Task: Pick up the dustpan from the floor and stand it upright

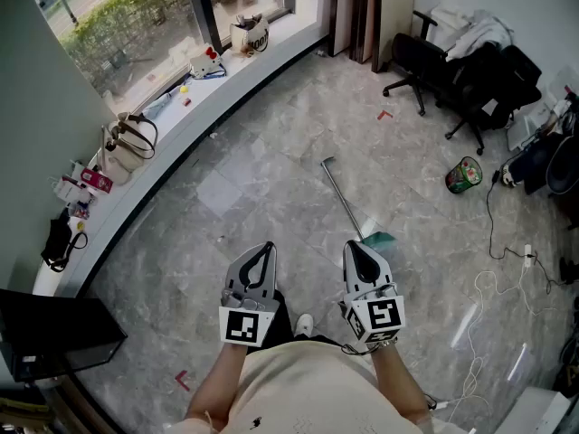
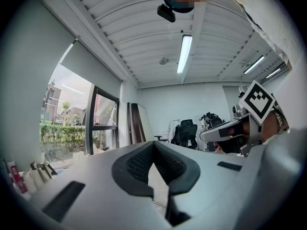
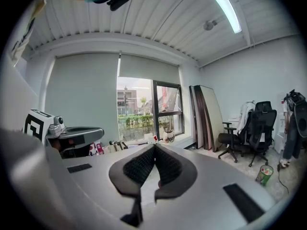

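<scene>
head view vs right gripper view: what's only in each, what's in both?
Head view only: the teal dustpan with a long metal handle, lying flat on the grey marble floor just ahead of the right hand-held gripper. Right gripper view only: the white ribbed ceiling and its fluorescent tube light. Both: the black office chairs, the green can on the floor, and the big window.

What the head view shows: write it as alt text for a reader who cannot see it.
A person holds the left gripper and right gripper side by side, both shut and empty, over a grey floor. The dustpan lies flat just beyond the right gripper, long handle pointing away. A cluttered window ledge curves at left; office chairs stand upper right.
</scene>
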Demonstrator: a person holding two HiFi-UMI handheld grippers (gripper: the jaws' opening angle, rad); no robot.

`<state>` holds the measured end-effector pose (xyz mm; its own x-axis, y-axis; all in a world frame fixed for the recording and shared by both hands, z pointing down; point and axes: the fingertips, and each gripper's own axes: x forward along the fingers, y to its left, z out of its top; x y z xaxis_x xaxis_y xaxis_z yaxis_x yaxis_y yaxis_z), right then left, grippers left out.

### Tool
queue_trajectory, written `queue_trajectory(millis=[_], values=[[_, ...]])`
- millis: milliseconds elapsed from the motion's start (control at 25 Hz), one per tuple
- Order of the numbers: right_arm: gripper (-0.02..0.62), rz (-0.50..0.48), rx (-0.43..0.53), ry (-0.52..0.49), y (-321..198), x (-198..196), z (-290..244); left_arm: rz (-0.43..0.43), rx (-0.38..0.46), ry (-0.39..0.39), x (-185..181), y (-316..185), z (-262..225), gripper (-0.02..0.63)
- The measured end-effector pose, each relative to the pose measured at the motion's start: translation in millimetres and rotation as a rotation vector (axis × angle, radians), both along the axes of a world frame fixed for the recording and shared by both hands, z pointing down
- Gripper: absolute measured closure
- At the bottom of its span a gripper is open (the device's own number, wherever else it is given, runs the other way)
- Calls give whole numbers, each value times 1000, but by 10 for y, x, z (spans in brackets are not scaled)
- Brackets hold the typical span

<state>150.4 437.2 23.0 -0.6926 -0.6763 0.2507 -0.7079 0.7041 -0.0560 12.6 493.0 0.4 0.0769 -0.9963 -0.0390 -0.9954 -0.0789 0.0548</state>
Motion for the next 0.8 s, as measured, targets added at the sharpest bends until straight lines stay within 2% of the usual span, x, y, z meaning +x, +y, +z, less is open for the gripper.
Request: queue_trajectory(millis=[280,400,480,560,680,800], values=[[578,-5,-30,43,-1151,-986,278,26,-15,-5,-908,-1130,218,595],[577,10,-73,50,-1655,-1322,333,84,-23,13,-1182,-1662,231,595],[577,39,-89,57,-2008,-1496,372,149,-34,-30,-1327,-2017,289,595],[577,72,-108,73,-2334,-1632,456,206,-34,-104,-1468,-2389,345,595],[578,85,-156,124,-2701,-1705,670,195,-62,13,-1616,-2840,460,595],[577,98,-211,155,-3204,-1630,929,220,-106,-3,-1594,-3369,632,595]])
